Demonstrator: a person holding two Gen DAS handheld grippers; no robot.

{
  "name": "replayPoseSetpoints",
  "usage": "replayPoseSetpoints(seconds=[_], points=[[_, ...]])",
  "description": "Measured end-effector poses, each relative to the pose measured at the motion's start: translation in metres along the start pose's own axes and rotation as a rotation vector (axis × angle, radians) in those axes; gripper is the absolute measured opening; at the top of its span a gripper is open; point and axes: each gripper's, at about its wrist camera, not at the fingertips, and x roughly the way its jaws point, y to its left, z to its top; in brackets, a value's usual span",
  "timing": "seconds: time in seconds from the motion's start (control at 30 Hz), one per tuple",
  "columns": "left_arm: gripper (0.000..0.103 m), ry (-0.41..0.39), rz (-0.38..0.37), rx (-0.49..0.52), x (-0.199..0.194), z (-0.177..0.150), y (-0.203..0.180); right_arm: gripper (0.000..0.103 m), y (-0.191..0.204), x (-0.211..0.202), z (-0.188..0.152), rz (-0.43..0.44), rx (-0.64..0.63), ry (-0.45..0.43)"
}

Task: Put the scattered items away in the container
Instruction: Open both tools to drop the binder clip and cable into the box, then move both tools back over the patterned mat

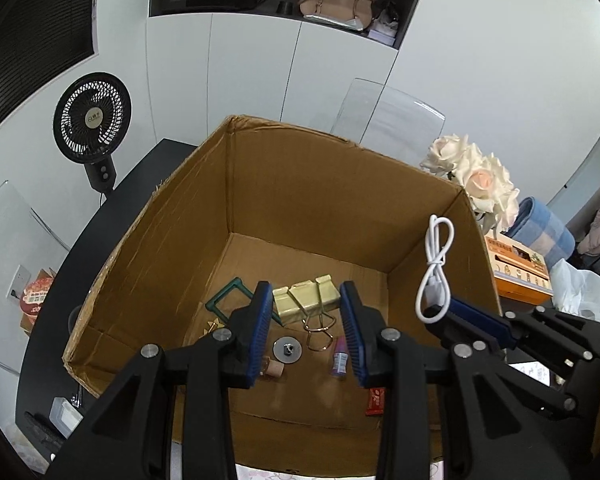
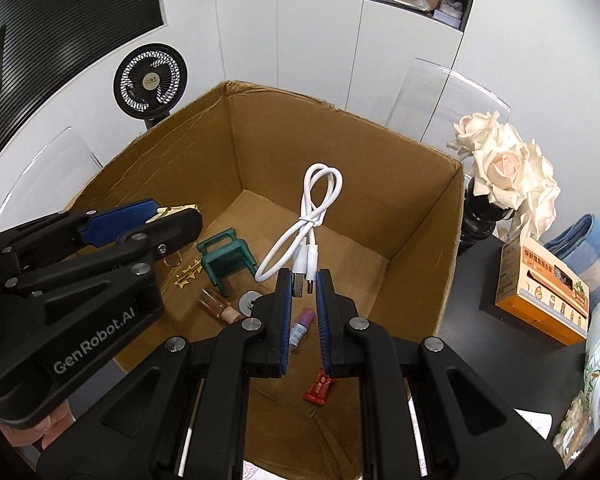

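Cardboard box [image 1: 300, 184] stands open on the dark counter [image 1: 112, 216]; both grippers sit above its near rim.

Right gripper [image 2: 305, 284] clenched on the plug ends of a coiled white cable [image 2: 312, 208]. Cable loops stand up above the blue pads, over the box interior, not touching the box floor. In the left wrist view the same cable [image 1: 436, 268] shows against the box's right wall.

Left gripper [image 1: 306, 320] released, jaws spread wide, nothing between them; it hangs over the left half of the box.

On the box floor: gold binder clips [image 1: 304, 300] toward the middle, a green frame-shaped piece [image 2: 226, 262] just left of them, small gold stars [image 2: 188, 274] near the left wall, a round metal disc [image 1: 287, 349], a small tan bottle [image 2: 218, 304], a small tube with a purple cap [image 1: 340, 358], a red packet [image 2: 320, 388] nearest the front wall.

Outside the box: white roses [image 2: 508, 168] in a dark vase at its right corner, an orange carton [image 2: 540, 296] further right, a black fan [image 1: 92, 118] behind its left corner.
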Motion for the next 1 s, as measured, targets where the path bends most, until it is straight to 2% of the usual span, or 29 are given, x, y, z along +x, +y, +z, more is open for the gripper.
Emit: replayPoseSetpoints(seconds=[0.43,0.5,0.53,0.57,0.63,0.67,0.7,0.77,0.87,1.0], points=[[0.035,-0.013,0.029,-0.004,-0.003,0.002,0.005,0.014,-0.003,-0.003,-0.006,-0.032,-0.012,0.002],[0.042,-0.016,0.035,0.000,-0.004,0.002,0.005,0.039,-0.004,-0.007,-0.009,-0.045,-0.010,-0.012],[0.053,-0.017,0.038,0.003,-0.004,0.002,0.004,0.063,-0.006,-0.009,-0.011,-0.049,-0.004,-0.023],[0.067,-0.023,0.037,0.005,-0.005,0.001,0.004,0.072,-0.007,-0.011,-0.012,-0.050,0.002,-0.030],[0.080,-0.035,0.035,0.007,-0.008,0.001,0.004,0.072,-0.008,-0.015,-0.015,-0.055,0.002,-0.043],[0.083,-0.041,0.034,0.008,-0.009,0.001,0.004,0.074,-0.007,-0.017,-0.017,-0.059,-0.003,-0.049],[0.083,-0.047,0.034,0.009,-0.010,0.000,0.003,0.077,-0.007,-0.018,-0.018,-0.064,-0.012,-0.054],[0.083,-0.058,0.033,0.012,-0.013,0.000,0.002,0.092,-0.005,-0.022,-0.021,-0.076,-0.030,-0.065],[0.084,-0.076,0.031,0.015,-0.017,-0.001,0.001,0.097,-0.003,-0.028,-0.024,-0.098,-0.055,-0.081],[0.084,-0.099,0.029,0.020,-0.022,-0.002,0.000,0.097,-0.005,-0.035,-0.029,-0.098,-0.064,-0.089]])
